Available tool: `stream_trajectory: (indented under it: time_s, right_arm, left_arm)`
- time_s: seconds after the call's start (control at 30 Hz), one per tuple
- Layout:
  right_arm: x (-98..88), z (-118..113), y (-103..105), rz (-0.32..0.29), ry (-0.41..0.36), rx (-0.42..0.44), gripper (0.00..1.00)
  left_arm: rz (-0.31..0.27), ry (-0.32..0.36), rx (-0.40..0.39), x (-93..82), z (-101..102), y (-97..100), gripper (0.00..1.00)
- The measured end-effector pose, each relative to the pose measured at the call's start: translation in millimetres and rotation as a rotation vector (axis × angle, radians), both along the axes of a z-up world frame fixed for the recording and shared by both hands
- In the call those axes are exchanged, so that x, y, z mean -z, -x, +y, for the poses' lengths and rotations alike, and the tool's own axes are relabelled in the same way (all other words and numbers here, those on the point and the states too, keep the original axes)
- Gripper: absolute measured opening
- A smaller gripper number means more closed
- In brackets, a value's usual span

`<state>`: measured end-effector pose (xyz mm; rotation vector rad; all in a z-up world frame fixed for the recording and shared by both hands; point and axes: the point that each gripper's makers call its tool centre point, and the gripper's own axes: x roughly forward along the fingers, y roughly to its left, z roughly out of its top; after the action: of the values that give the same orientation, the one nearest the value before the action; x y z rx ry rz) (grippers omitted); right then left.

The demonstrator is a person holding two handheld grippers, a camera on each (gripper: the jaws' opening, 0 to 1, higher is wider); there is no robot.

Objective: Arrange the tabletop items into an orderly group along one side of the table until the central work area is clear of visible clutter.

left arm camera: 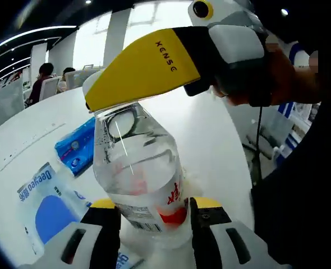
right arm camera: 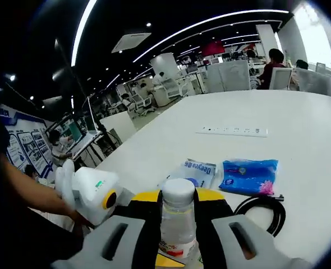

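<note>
You have one water bottle caught between both tools at once. In the left gripper view your left gripper has its jaws closed in against the bottle's lower body at the bottom centre of the frame, label and all, while your right gripper crosses the upper middle of the frame and comes onto the bottle's top. In the right gripper view the right gripper has the bottle's neck between its jaws at the bottom centre, white cap standing clear above them; the jaws sit close on either side, though you cannot tell from here how firmly they press. The bottle's long axis runs from the left tool up to the right one, so it lies squarely between them, and both are on it. Beyond it on the white table lie one blue tissue pack, one white-and-blue wipes pack, one coiled black cable at the lower right, and one white power strip farther off, towards the upper right.
</note>
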<state>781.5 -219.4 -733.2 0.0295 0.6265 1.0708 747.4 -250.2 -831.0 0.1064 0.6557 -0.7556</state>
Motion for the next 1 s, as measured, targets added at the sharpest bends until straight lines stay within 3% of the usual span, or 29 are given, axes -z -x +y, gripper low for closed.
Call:
stream_trajectory:
  time_s: [0.37, 0.63, 0.8, 0.93, 1.0]
  right_arm:
    - [-6.9, -14.9, 12.7, -0.031, -0.042, 0.029, 0.16]
    - [-11.1, -16.2, 23.1, -0.026, -0.046, 0.041, 0.16]
    - [-14.8, -10.2, 31.7, -0.054, -0.029, 0.014, 0.15]
    - [-31.3, -5.4, 31.9, -0.085, -0.049, 0.006, 0.15]
    - [-38.5, -3.2, 30.6, -0.094, -0.055, -0.001, 0.15]
  left_arm:
    - [0.005, 0.059, 0.024, 0.4, -5.7, 9.2, 0.4]
    - [-0.007, 0.043, 0.06, -1.7, -6.3, 15.5, 0.38]
    - [-0.002, 0.043, 0.062, -3.1, -2.9, 17.8, 0.36]
    - [-0.011, 0.102, 0.054, -20.8, -1.8, 17.6, 0.36]
    - [-0.026, 0.096, 0.05, -27.7, 1.1, 16.2, 0.36]
